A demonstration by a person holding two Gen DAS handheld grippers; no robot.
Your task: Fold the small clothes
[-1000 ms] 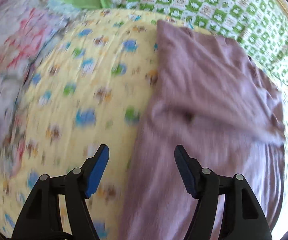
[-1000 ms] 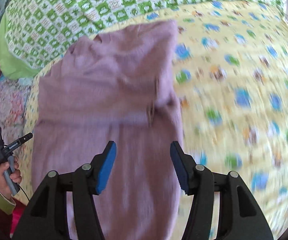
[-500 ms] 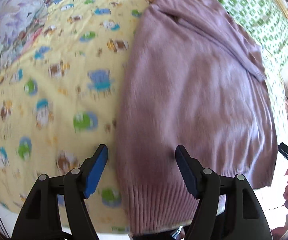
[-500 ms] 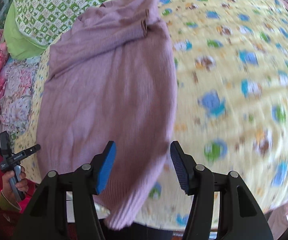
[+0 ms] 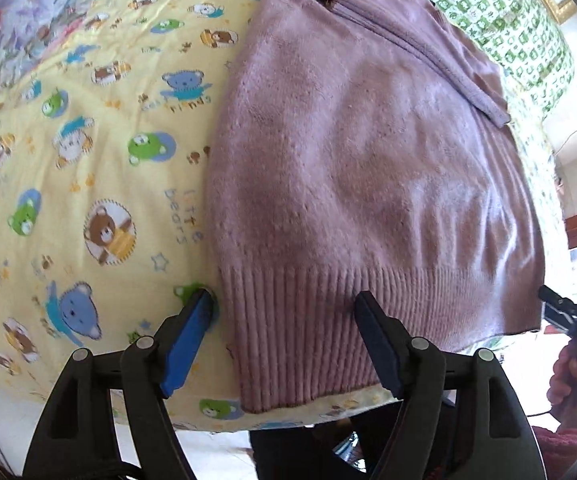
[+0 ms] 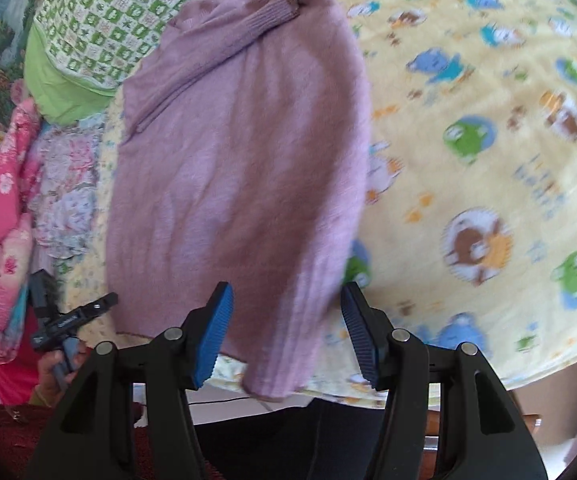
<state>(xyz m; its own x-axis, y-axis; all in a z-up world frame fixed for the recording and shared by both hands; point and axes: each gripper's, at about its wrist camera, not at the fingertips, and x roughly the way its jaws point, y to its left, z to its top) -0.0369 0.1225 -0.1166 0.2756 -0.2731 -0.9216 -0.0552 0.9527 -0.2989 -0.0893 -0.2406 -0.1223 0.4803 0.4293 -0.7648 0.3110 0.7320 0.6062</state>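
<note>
Nearby, a green checked quilt (image 6: 100, 16) lies beyond the sweater (image 6: 244, 168).

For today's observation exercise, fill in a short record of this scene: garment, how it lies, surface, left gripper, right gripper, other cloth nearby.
garment: mauve knitted sweater
how it lies: flat, sleeve folded across the top, ribbed hem at the near edge of the bed
surface: yellow bear-print sheet
left gripper: open, straddling one hem corner
right gripper: open, over the other hem corner
other cloth nearby: green checked blanket, pink floral bedding
</note>
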